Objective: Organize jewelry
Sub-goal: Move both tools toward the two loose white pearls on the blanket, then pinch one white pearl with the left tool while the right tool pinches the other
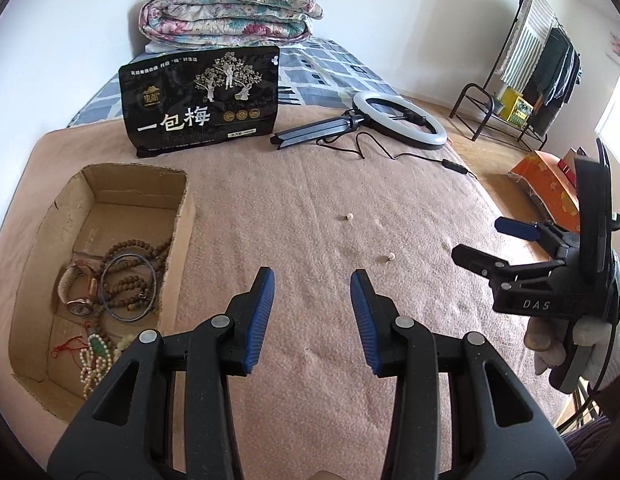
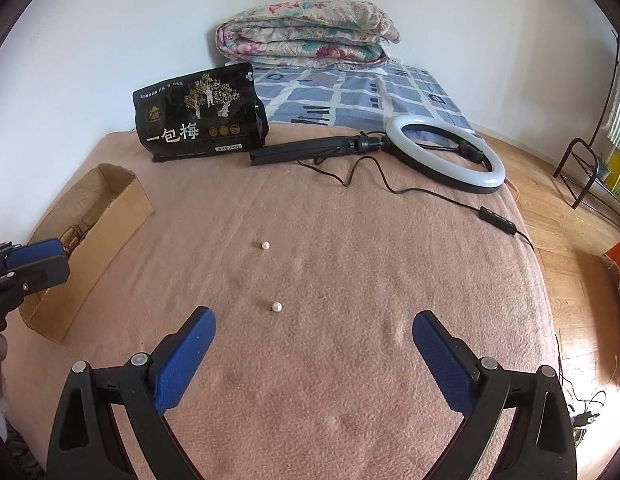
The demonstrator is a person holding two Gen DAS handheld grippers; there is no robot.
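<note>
the left gripper (image 1: 312,280) hovers over the pink blanket (image 1: 310,208) on the bed, its blue pads spread wide with nothing between them. the right gripper (image 2: 313,334) is spread wider still, also holding nothing, low over the same blanket. two loose pearls lie on the blanket well apart from each other: the near pearl (image 2: 276,307) sits just ahead of the right gripper, between its fingers' line, and the far pearl (image 2: 265,245) lies beyond it. to the left, an open cardboard box (image 1: 182,220) rests on the blanket and holds wooden beads (image 1: 130,276), a bangle (image 1: 128,286), a watch (image 1: 80,300) and a pearl strand (image 1: 92,364). behind stand a black bag (image 1: 200,100) and a ring light (image 1: 399,120) lying flat.
</note>
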